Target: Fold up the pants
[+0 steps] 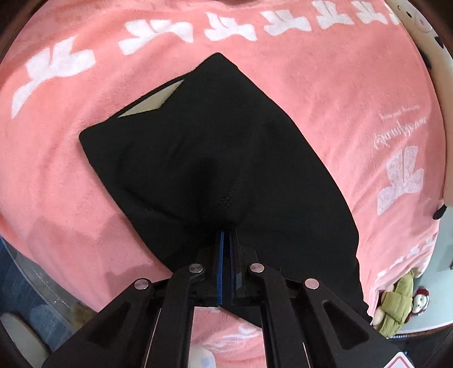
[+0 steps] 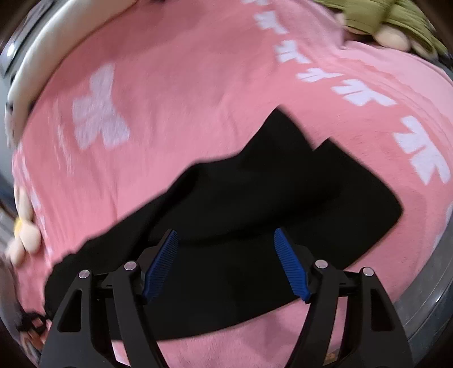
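Observation:
Black pants [image 1: 215, 147] lie partly folded on a pink blanket [image 1: 339, 99] with white leaf shapes. In the left wrist view my left gripper [image 1: 228, 230] is shut on a pinch of the black fabric at the near edge, which rises in a ridge toward the fingers. A pale inner label or lining [image 1: 158, 100] shows at the far left fold. In the right wrist view the pants [image 2: 283, 192] spread across the middle, and my right gripper [image 2: 226, 235] is open just above them, its blue pads [image 2: 161, 266] wide apart and holding nothing. That view is motion-blurred.
A green-clad plush doll [image 1: 396, 300] lies at the blanket's right edge and also shows in the right wrist view [image 2: 382, 19]. A white rounded object [image 1: 421, 25] sits at the far right. A metal table rim [image 2: 430, 291] runs along the blanket's edge.

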`<state>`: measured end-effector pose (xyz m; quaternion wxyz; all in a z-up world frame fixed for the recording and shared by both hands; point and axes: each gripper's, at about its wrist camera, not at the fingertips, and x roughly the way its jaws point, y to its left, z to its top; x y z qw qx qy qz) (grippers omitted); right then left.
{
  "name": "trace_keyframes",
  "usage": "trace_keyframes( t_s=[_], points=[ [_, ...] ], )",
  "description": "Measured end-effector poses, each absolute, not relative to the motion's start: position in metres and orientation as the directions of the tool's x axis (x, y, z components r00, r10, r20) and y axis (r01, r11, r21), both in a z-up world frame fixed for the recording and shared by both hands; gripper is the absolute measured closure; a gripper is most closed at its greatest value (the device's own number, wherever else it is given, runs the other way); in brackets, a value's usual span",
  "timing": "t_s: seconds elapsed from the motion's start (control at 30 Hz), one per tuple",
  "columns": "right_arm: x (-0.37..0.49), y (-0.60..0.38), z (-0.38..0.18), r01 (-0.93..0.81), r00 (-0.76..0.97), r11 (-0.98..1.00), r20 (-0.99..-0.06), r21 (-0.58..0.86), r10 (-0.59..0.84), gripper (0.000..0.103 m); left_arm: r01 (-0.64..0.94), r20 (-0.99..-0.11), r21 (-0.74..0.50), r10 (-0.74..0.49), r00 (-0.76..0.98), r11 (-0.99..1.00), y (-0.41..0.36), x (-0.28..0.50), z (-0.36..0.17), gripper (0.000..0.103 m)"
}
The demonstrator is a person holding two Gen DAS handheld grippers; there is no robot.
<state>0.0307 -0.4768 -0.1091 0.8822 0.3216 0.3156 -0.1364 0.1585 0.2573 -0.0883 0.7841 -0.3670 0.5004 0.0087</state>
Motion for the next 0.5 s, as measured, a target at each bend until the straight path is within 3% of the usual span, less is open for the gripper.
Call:
trace_keyframes(
  t_s=[0.1,0.27,0.3,0.33,0.37,0.5],
  points=[
    [0.03,-0.5,-0.1,0.478,0.773,0.713,-0.631,0.512,-0.065,0.015,-0.374,-0.797,-0.553,-0.342,0.498,0.744,0.257,0.158,-0.088,0.101],
    [0.057,-0.539,-0.108,0.628,0.669,0.669,-0.715,0.398,-0.202,0.017,-0.384,-0.808,-0.539,-0.333,0.485,0.749,0.257,0.164,-0.088,0.101],
    [0.071,-0.542,-0.114,0.605,0.656,0.701,-0.735,0.377,-0.17,0.059,-0.384,-0.814,-0.53,-0.325,0.482,0.756,0.252,0.171,-0.087,0.101],
    [0.088,-0.541,-0.117,0.534,0.66,0.75,-0.746,0.39,-0.082,0.086,-0.382,-0.817,-0.524,-0.322,0.479,0.761,0.253,0.169,-0.087,0.101],
    [0.092,-0.542,-0.113,0.491,0.678,0.761,-0.734,0.425,-0.027,0.094,-0.38,-0.818,-0.521,-0.32,0.478,0.764,0.256,0.168,-0.086,0.101],
    [0.055,-0.545,-0.036,0.302,0.864,0.846,-0.502,0.44,-0.048,0.094,-0.377,-0.822,-0.515,-0.319,0.472,0.77,0.262,0.166,-0.08,0.1]
  ],
)
